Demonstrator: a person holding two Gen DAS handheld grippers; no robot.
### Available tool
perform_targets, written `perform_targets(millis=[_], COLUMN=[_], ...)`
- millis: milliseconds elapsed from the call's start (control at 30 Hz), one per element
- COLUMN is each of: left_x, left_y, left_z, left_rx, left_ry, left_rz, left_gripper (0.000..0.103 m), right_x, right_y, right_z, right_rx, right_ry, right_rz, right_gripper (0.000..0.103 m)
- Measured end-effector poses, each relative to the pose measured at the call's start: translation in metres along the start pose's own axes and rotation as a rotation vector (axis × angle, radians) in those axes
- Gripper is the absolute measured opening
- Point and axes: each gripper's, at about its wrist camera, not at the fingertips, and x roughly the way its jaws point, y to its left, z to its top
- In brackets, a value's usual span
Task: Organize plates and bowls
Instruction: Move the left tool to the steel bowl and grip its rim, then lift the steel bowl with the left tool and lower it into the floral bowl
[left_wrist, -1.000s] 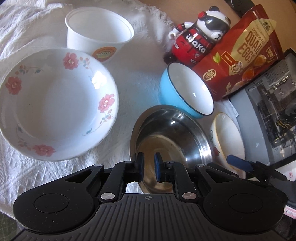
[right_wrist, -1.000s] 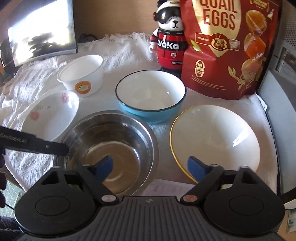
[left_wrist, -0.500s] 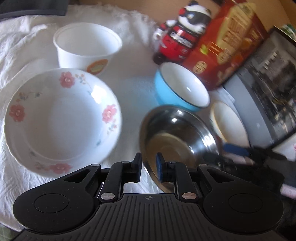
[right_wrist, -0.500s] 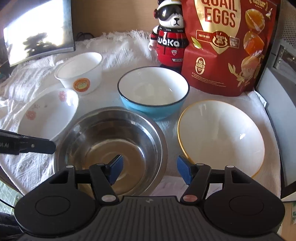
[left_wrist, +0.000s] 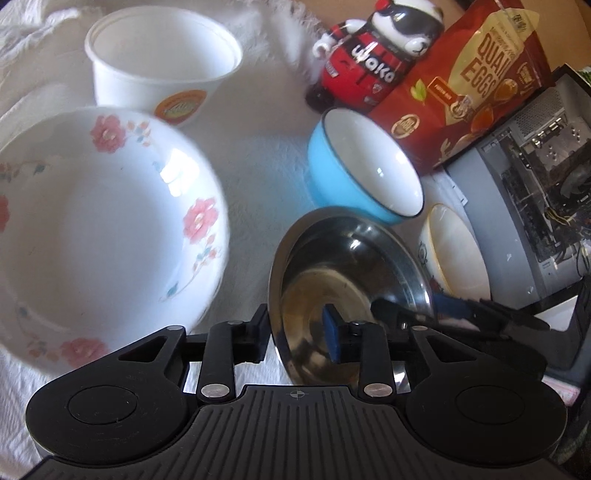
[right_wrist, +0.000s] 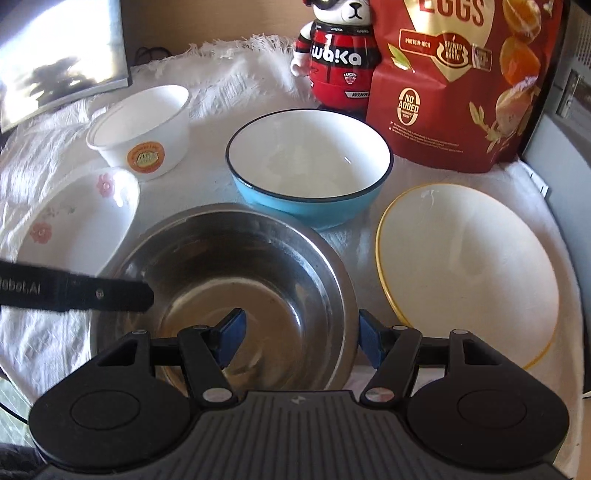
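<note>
A steel bowl (left_wrist: 351, 280) (right_wrist: 229, 266) sits on the white cloth, close in front of both grippers. My left gripper (left_wrist: 297, 334) straddles its left rim, one finger outside and the blue pad inside; its jaws are opening and do not press the rim. My right gripper (right_wrist: 301, 336) straddles the right rim the same way, its jaws opening slightly without pinching it. Around the steel bowl stand a flowered plate (left_wrist: 103, 221), a white paper cup (left_wrist: 162, 66), a blue bowl (right_wrist: 310, 173) and a yellow-rimmed plate (right_wrist: 469, 258).
A red quail-egg bag (right_wrist: 461, 81) and a panda figure (right_wrist: 340, 62) stand at the back. A grey computer case (left_wrist: 535, 177) lines the right side and a monitor (right_wrist: 55, 55) the back left. The cloth ends at the near table edge.
The left jaws went from nearly shut to apart and now straddle the steel bowl's left rim. The right gripper's jaws narrowed and moved closer and down over the bowl's right rim.
</note>
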Motion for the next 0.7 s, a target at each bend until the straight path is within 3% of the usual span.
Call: perform_targets(millis=[267, 367, 500, 700], left_x=[-0.021, -0.014, -0.009, -0.012], left_y=[0.013, 0.015, 0.009, 0.001], left_z=[-0.01, -0.007, -0.002, 0.003], left_rx=[-0.015, -0.044, -0.009, 0.018], left_ry=[0.058, 0.049, 0.035, 0.07], left_rz=[0.087, 0.084, 0.116, 0.171], left_gripper=[0.028, 0.028, 0.029, 0.029], right_x=[-0.001, 0.007, 0.022, 0.023], right_y=[0.016, 0.022, 0.023, 0.018], right_z=[0.003, 0.009, 0.017, 0.023], right_rx=[-0.03, -0.03, -0.007, 0.061], right_ry=[0.054, 0.053, 0.065, 0.088], right_rz=[0.15, 0.141, 0.138, 0.161], right_gripper=[0.068, 0.068, 0.068, 0.069])
